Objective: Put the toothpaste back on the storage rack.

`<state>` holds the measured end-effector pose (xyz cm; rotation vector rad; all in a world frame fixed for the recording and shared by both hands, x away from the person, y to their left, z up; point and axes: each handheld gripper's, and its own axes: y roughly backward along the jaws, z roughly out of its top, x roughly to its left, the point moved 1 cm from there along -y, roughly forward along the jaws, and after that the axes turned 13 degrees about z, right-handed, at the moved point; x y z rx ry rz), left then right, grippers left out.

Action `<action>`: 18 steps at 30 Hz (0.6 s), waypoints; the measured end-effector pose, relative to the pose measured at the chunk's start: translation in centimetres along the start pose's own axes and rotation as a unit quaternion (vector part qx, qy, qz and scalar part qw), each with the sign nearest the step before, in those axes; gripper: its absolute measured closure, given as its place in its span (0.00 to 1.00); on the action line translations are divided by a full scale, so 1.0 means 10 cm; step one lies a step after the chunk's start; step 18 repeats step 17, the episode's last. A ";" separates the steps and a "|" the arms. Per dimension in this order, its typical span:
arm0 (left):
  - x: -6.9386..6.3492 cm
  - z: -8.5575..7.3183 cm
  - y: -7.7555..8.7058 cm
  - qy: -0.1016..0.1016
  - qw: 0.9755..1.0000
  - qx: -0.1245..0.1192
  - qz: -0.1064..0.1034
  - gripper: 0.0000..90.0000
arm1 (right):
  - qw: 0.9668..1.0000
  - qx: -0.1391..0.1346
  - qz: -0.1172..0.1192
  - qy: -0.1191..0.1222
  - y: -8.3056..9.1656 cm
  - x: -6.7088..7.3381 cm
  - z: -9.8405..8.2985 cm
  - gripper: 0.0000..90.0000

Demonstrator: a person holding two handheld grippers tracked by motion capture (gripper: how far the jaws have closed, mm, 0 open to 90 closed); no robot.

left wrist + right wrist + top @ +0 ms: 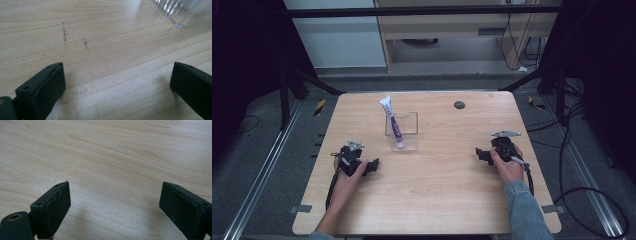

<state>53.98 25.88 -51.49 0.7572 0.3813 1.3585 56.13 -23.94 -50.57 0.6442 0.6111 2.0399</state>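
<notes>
In the high view, a clear plastic container (404, 131) stands on the wooden desk (437, 200) a little left of the frame's centre. A white tube (391, 121) with a purple stripe leans inside it — cap end down at the container's front, flat crimped end up and tilted toward the upper left, sticking out above the rim. A small dark round disc (459, 105) sits in the desk top near the far edge, upper centre right. The left gripper (373, 165) rests on the desk at lower left, held by the left hand (348, 172), its jaws pointing right, just below and left of the container. The right gripper (479, 153) rests at the right, held by the right hand (507, 165) with a denim sleeve (524, 212) behind it, jaws pointing left; it is well apart from the container.

In the left gripper view, the two black jaws stand wide apart over bare wood with nothing between them. The ribbed clear corner of the container (183, 11) shows at the upper right, ahead of the jaws and clear of them. A few dark scuff marks (65, 35) streak the wood at upper left.

In the right gripper view, the jaws are likewise spread wide — bare wood grain between and beyond them.
</notes>
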 end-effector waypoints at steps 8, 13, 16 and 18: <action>0.00 0.00 0.00 0.000 1.000 0.000 0.000 0.00 | 0.999 0.003 -0.031 0.011 -0.12 0.00 -0.05 0.11; 0.00 0.00 0.00 0.000 1.000 0.000 0.000 0.00 | 0.999 0.008 -0.035 0.012 -0.13 -0.01 -0.05 0.06; 0.00 0.00 0.00 -0.001 1.000 0.000 0.000 0.00 | 0.998 0.012 -0.056 -0.013 -0.15 -0.02 -0.05 0.00; 0.00 0.00 0.00 0.000 1.000 0.000 0.000 0.00 | 0.998 0.010 -0.062 -0.018 -0.14 -0.02 -0.05 0.00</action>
